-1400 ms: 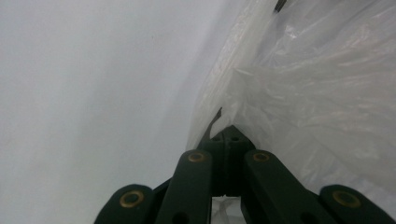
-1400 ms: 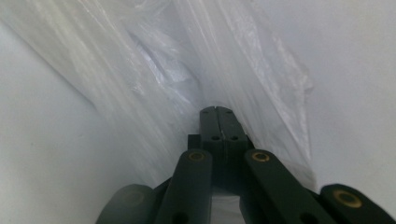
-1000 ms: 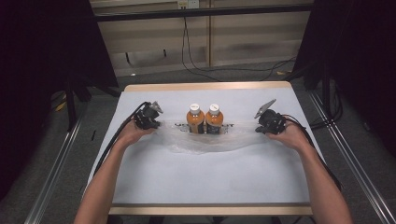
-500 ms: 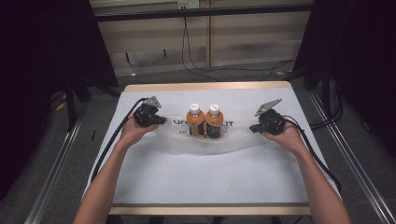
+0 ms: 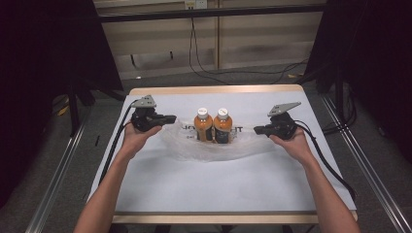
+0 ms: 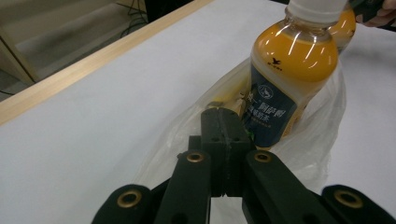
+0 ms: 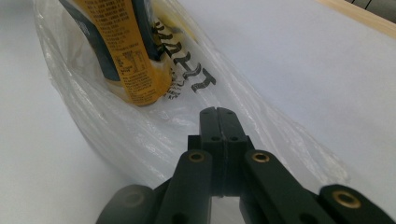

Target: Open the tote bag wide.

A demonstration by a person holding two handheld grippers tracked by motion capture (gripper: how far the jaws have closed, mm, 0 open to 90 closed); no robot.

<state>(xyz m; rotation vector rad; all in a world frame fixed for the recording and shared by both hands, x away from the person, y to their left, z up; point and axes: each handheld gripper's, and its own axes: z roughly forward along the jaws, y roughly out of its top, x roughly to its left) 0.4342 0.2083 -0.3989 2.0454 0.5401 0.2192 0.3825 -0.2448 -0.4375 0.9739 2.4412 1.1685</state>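
Two bottles of orange drink with white caps, one on the left and one on the right, stand upright side by side inside a clear plastic bag on the white table. My left gripper is shut on the bag's left end, and my right gripper is shut on its right end. In the left gripper view the closed jaws pinch the film just before the near bottle. The right gripper view has its closed jaws on the film below a bottle.
The table's wooden far edge lies behind the bottles. Black cables trail from both grippers along the table's sides. A metal rail runs along the left and another along the right. Black printed letters mark the bag.
Both hands have risen a little, the left one more. The bag's two ends are drawn up with them. The bottles stand where they were.
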